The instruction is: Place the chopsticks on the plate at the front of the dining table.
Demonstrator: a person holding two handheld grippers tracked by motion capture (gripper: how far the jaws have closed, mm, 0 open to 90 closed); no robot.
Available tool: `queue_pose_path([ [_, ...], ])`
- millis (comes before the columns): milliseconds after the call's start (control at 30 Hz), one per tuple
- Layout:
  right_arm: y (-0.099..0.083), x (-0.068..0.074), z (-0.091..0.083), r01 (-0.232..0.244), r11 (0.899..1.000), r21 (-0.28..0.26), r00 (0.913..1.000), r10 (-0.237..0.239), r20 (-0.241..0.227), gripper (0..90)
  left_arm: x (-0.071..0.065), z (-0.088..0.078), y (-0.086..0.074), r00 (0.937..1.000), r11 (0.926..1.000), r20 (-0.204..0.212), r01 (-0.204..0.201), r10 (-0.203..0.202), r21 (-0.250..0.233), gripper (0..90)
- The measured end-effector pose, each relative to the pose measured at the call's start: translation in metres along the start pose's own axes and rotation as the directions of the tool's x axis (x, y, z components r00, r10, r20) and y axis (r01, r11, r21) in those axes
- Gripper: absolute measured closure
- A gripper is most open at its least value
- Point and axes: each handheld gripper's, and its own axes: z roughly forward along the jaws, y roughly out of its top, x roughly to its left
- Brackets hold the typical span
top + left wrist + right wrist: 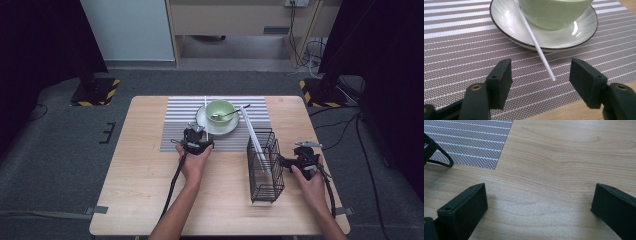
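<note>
1. We see the left gripper [541, 75] with its jaws apart and nothing pressed between them; the lower end of a white chopstick [537, 47] lies in the gap, clear of both jaws, resting on the striped placemat [461, 45].
2. Past those jaws the chopstick runs up over the rim of the white plate [506, 30] and leans beside the green bowl [554, 12] that stands on the plate.
3. The right gripper [539, 202] also has its jaws wide apart, with bare wooden table [564, 157] between them.
4. To the left of those jaws stands the black wire basket [265, 165], with a second white chopstick [252, 132] leaning out of it.
5. A spoon [227, 114] rests in the bowl.
</note>
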Motion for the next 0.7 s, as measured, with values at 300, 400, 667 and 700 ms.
queue_pose_path([
  [300,0.001,0.0,0.001,-0.001,1.0,0.0,1.0,0.001,-0.003,0.4,-0.006,-0.005,0.0,0.9962,0.9963,0.024,-0.085,0.084,0.015,27.5],
  [400,0.001,-0.002,0.001,0.024,1.0,-0.001,0.9994,-0.024,-0.023,2.2,-0.008,-0.008,0.0,0.9951,0.9968,0.062,-0.078,0.077,0.016,24.4],
  [667,0.02,-0.012,-0.027,0.079,0.996,-0.029,0.9948,-0.081,-0.062,6.4,-0.012,-0.019,0.001,0.985,0.99,0.101,-0.141,0.14,0.006,15.9],
  [700,0.024,-0.014,-0.033,0.08,0.996,-0.036,0.9941,-0.082,-0.071,7.0,-0.013,-0.02,0.001,0.9825,0.989,0.116,-0.148,0.146,0.007,14.5],
])
